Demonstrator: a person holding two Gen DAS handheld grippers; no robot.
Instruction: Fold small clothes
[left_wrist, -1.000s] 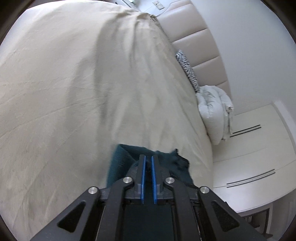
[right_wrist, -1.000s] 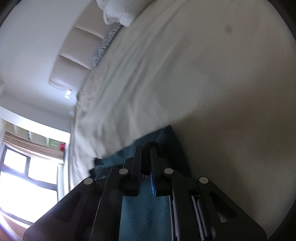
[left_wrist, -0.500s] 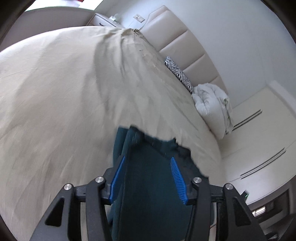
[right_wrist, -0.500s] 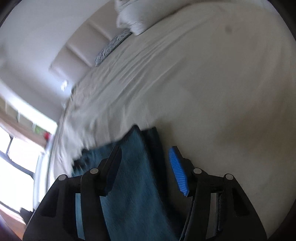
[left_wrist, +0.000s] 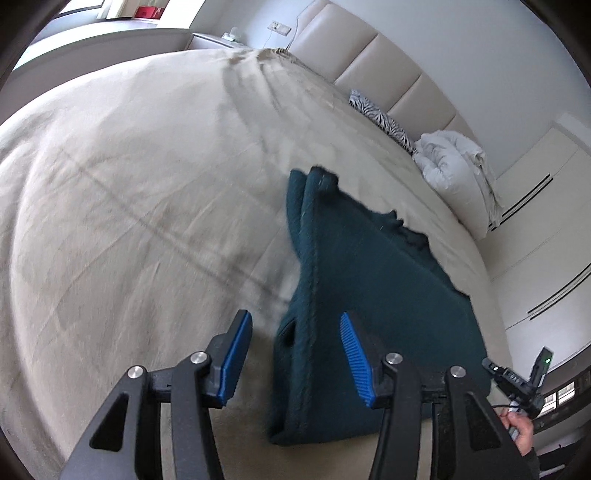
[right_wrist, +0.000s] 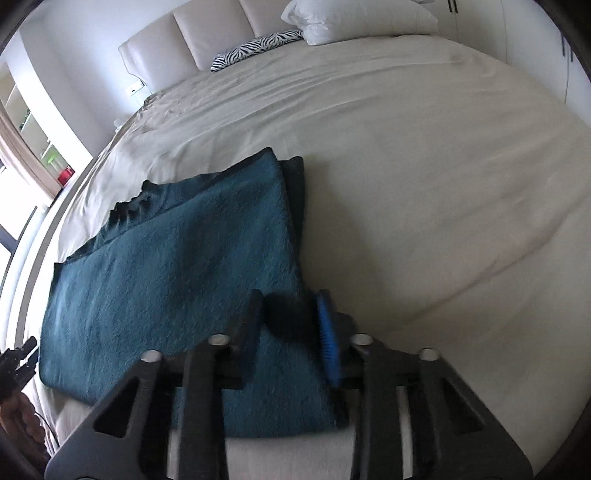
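A dark teal cloth (left_wrist: 373, 295) lies folded on the beige bed sheet (left_wrist: 129, 184). It also shows in the right wrist view (right_wrist: 177, 266), with one layer laid over another. My left gripper (left_wrist: 295, 358) is open and empty, raised over the cloth's left near corner. My right gripper (right_wrist: 291, 332) is open and empty, over the cloth's right near corner. Neither gripper holds the cloth.
A white duvet (left_wrist: 458, 166) and a zebra-print pillow (left_wrist: 380, 118) lie at the padded headboard (left_wrist: 369, 62). White wardrobe doors (left_wrist: 546, 229) stand beside the bed. The other gripper and hand (left_wrist: 521, 387) show at the edge. A window and shelves (right_wrist: 33, 140) are to the left.
Both grippers were shut on the teal cloth a second ago. They opened, let it go and drew back and up. The cloth now lies on the bed.
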